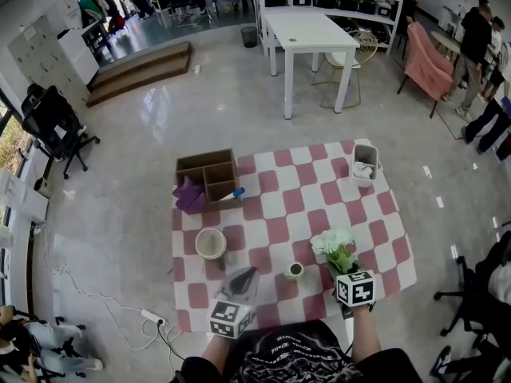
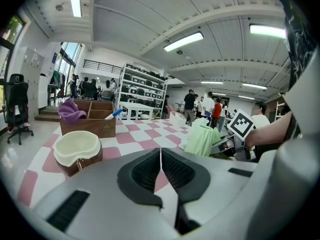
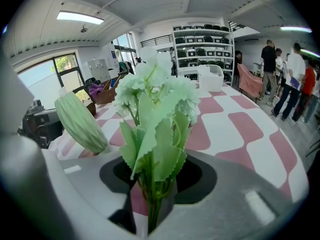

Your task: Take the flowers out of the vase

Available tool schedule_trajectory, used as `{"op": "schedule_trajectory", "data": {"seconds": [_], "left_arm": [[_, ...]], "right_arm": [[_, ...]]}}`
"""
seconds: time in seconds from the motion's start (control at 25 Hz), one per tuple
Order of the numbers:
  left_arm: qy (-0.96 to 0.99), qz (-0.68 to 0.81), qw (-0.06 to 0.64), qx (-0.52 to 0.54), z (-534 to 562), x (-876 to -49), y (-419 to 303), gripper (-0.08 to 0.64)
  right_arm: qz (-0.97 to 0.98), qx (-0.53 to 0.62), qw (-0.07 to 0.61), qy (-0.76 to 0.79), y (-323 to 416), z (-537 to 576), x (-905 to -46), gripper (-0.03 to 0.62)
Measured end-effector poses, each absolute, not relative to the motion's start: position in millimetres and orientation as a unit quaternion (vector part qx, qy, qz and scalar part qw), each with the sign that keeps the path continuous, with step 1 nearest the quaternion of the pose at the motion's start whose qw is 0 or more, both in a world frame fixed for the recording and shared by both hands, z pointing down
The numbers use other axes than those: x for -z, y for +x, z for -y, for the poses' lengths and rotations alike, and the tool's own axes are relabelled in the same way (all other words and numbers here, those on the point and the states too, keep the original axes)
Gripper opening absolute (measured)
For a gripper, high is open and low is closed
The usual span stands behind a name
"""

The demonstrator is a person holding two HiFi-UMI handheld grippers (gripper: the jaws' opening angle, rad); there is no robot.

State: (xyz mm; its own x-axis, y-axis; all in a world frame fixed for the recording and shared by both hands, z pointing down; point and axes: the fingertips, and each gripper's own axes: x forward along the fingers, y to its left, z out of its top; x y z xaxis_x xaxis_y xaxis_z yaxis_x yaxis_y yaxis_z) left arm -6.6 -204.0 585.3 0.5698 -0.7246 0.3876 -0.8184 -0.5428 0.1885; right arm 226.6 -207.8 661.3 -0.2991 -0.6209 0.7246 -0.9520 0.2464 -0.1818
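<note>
I read the right gripper (image 3: 151, 186) as clamped on the flowers (image 3: 156, 101) at the stems, with its jaws only a stem bundle apart. The flowers are out of the vase (image 3: 80, 122), which sits just left of them on the checked cloth (image 1: 279, 206). The left gripper (image 2: 160, 159) is fully closed and empty, near the bowl (image 2: 76, 148).
</note>
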Motion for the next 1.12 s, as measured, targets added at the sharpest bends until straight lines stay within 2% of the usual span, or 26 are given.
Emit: {"op": "schedule_trajectory", "data": {"seconds": [0.68, 0.92, 1.12], "left_arm": [[0.872, 0.431, 0.186, -0.135, 195, -594, -3, 0.015], [0.877, 0.425, 0.182, -0.13, 191, -591, -4, 0.015], [0.882, 0.419, 0.176, -0.123, 189, -587, -3, 0.017]], "right_arm": [[0.764, -0.312, 0.193, 0.531, 219, 203, -640, 0.341], [0.771, -0.276, 0.162, 0.55, 217, 200, -615, 0.405], [0.774, -0.239, 0.125, 0.573, 222, 200, -583, 0.425]]}}
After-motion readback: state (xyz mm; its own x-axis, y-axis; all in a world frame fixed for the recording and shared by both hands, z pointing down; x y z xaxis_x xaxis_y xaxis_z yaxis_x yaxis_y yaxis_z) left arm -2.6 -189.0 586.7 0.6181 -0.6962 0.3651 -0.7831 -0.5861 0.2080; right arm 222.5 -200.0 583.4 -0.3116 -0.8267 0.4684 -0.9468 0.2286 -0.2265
